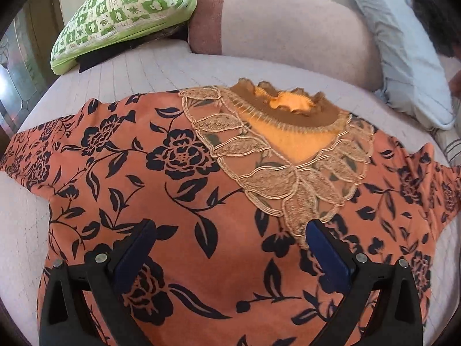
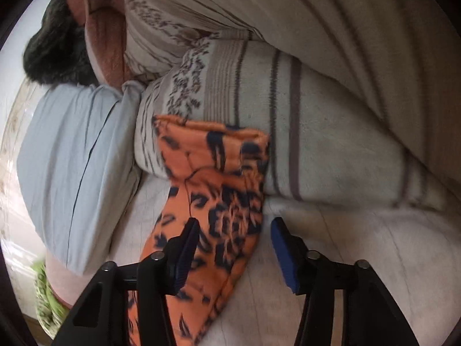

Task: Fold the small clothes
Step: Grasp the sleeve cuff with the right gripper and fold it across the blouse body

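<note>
An orange top with a dark blue flower print (image 1: pixel 161 173) lies spread flat on the bed, front up, with a beige lace collar (image 1: pixel 276 167) and a brown ruffled neck. My left gripper (image 1: pixel 230 230) is open above the chest of the top, its jaws wide apart, holding nothing. In the right wrist view one sleeve of the top (image 2: pixel 213 178) lies stretched toward a striped blanket. My right gripper (image 2: pixel 234 225) is open around the sleeve, one finger over the cloth, the other over the sheet beside it.
The bed has a pale quilted sheet (image 1: pixel 138 72). A green patterned pillow (image 1: pixel 121 14) and a pinkish bolster (image 1: pixel 288 23) lie at the head. A light blue pillow (image 2: pixel 66 155) and a striped beige blanket (image 2: pixel 331 132) lie close beside the sleeve. A dark furry item (image 2: pixel 54 54) lies beyond.
</note>
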Tool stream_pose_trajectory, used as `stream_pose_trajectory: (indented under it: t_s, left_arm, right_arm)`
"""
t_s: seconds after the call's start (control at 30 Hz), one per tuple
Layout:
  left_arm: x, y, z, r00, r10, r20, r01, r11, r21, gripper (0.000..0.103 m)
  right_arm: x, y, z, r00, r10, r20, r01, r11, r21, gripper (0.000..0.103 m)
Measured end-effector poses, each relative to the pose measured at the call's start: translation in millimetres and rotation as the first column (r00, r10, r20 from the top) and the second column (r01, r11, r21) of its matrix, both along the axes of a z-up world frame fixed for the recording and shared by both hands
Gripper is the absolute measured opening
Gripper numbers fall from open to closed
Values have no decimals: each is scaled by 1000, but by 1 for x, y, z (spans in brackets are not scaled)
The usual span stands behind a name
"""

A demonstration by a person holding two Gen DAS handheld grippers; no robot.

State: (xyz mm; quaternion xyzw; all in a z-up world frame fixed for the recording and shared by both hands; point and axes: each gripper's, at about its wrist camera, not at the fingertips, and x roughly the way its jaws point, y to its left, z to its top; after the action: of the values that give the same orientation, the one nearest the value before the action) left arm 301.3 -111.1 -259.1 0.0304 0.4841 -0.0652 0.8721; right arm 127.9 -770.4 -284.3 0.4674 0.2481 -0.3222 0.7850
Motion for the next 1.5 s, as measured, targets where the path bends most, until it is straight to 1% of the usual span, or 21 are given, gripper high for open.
stream_pose_trajectory:
  t_s: [0.03,0.07,0.1,0.13,0.2,0.33,0.43,0.5,0.63,0.77,0.9,1.03,1.1,1.13,1.2,1.23,1.27,1.33,1.4,1.47,1.5]
  left_arm:
    - [-1,-1,-1,1000,0,5,0,1000,12,103]
    - [0,-1,-2,1000,-2,8,2,1000,22,103]
    - [1,-1,-3,1000,-4,9,3,999,32,103]
    - [2,-1,-3,1000,-2,10,2,999,40,103]
    - [4,1,-2,1000,6,16,-7,999,48,103]
    - [5,12,11,998,30,46,-32,998,47,103]
    - [5,26,26,994,56,99,-61,997,50,103]
    - [7,38,39,986,81,147,-91,994,67,103]
    - [14,71,56,965,157,210,-180,979,95,103]
    - [15,113,69,933,255,255,-288,952,102,103]
    - [20,159,75,888,356,290,-403,907,124,103]
    - [25,204,76,855,446,267,-484,870,96,103]
    - [27,220,74,844,478,243,-509,857,82,103]
    - [28,228,73,839,493,230,-521,850,79,103]
    - [29,243,70,832,514,210,-536,841,67,103]
    - [29,249,70,829,521,205,-543,838,65,103]
    - [32,254,68,825,529,200,-549,833,64,103]
    - [35,265,66,818,543,189,-563,824,69,103]
    - [39,274,64,813,558,169,-574,815,71,103]
    - [41,283,62,806,572,152,-586,807,71,103]
    - [43,289,61,799,584,143,-597,799,77,103]
  right_arm:
    - [6,-3,0,1000,13,0,-13,1000,-2,39]
    - [13,-8,-2,1000,21,-11,-21,1000,3,35]
    - [18,-12,-3,1000,12,-22,-13,1000,-4,25]
    - [20,-15,-1,1000,7,-30,-7,1000,-15,12]
    - [25,-14,2,999,14,-35,-15,1000,-24,7]
    - [35,14,31,995,95,25,-92,990,-106,6]
    - [46,50,63,979,190,79,-179,975,-129,6]
    - [56,80,87,956,266,125,-247,957,-152,6]
    - [86,164,136,879,436,191,-402,895,-192,6]
    - [116,265,160,783,583,216,-542,810,-221,6]
    - [150,375,160,675,696,244,-669,717,-196,6]
    - [190,467,134,598,766,238,-758,636,-143,6]
    - [210,515,113,570,797,200,-792,598,-125,6]
    - [208,544,105,567,807,164,-800,587,-123,6]
    - [222,586,88,554,831,49,-822,555,-126,10]
    - [220,606,80,534,845,-23,-840,527,-129,10]
    - [224,629,69,504,856,-118,-862,489,-135,11]
    - [225,667,47,433,853,-290,-901,403,-159,22]
    - [224,702,28,344,797,-496,-939,276,-207,31]
    - [212,720,22,280,771,-572,-955,162,-249,31]
    - [206,725,22,261,768,-585,-955,117,-272,31]
